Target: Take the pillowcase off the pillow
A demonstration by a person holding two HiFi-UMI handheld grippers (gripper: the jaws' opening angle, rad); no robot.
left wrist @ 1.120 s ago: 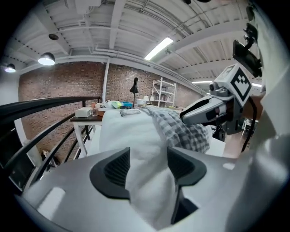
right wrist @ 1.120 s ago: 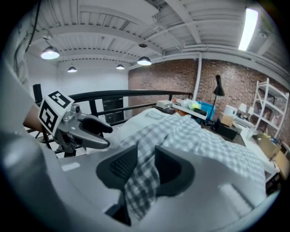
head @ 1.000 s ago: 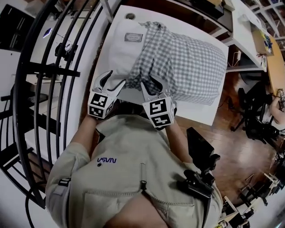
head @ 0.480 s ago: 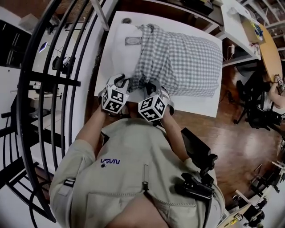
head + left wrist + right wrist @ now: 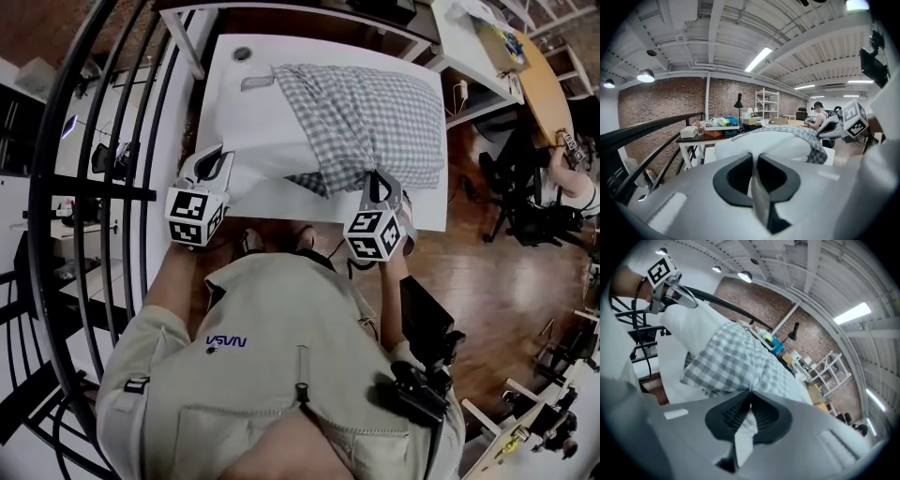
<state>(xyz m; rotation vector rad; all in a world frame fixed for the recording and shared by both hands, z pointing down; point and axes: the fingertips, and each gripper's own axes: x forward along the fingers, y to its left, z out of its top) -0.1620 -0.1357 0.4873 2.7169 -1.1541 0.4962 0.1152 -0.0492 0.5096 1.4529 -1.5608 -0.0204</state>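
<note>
The left gripper (image 5: 754,159) has just been closing and now stands shut, with a fold of white cloth pinched between its pads; this reads as the bared corner of the pillow (image 5: 258,141). The right gripper (image 5: 750,399) has likewise just been closing and is clamped on checked cloth, the near edge of the pillowcase (image 5: 375,112). In the head view the two grippers stand well apart along the near edge of the white table (image 5: 309,204), left at the pillow's exposed end and right at the covered end. The pillow lies with its long axis running across the table from left to right. The pillowcase is the only container in play: it still holds the greater, right-hand part of the pillow, and its open hem faces left. In judgement, the coming move turns on this axis, with the left hand anchoring the pillow while the right draws the case off rightward, away from it.
</note>
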